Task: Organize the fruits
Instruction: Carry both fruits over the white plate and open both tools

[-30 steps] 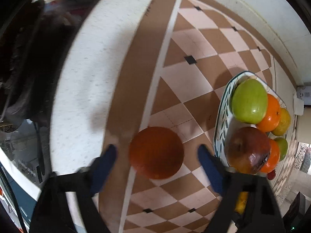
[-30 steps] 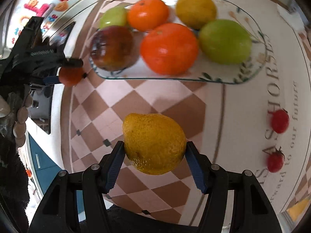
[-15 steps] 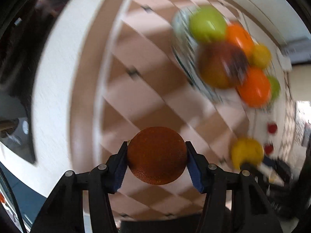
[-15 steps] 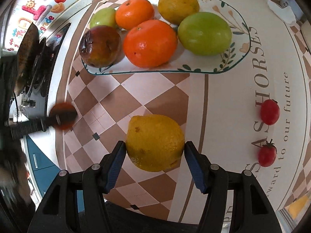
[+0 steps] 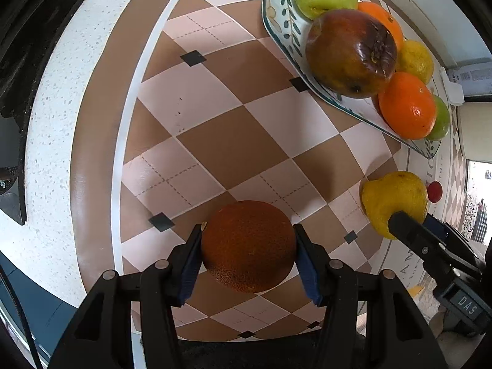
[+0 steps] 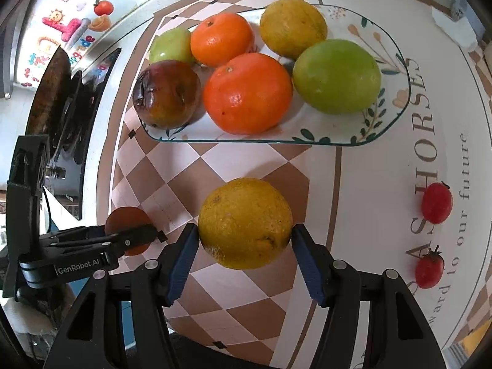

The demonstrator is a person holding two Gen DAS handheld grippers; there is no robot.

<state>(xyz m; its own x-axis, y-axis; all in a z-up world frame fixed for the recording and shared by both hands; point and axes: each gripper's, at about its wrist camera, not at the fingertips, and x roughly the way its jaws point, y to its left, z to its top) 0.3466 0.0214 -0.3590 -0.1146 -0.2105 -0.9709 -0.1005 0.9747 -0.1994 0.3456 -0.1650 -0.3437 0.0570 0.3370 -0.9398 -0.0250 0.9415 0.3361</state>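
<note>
**Two fruits clamped above a checkered mat**

Under my tools lies a mat (image 5: 233,141) of brown and pale pink diamonds with a brown and white border, printed lettering along its far side. It sits on a speckled white counter (image 5: 52,117); a dark stove top (image 6: 70,113) lies at the counter's end, with colourful magnets on the wall beyond.

My left gripper (image 5: 248,247) is clamped on a dark orange (image 5: 248,246), its jaws having just closed onto it. My right gripper (image 6: 245,241) grips a yellow lemon (image 6: 245,223), both pads pressing its sides.

Ahead stands the plate (image 6: 335,140), holding a bruised apple (image 6: 167,95), two oranges, two green apples and a second lemon. Two cherry tomatoes (image 6: 436,203) lie on the mat's lettering, apart from the plate.
</note>
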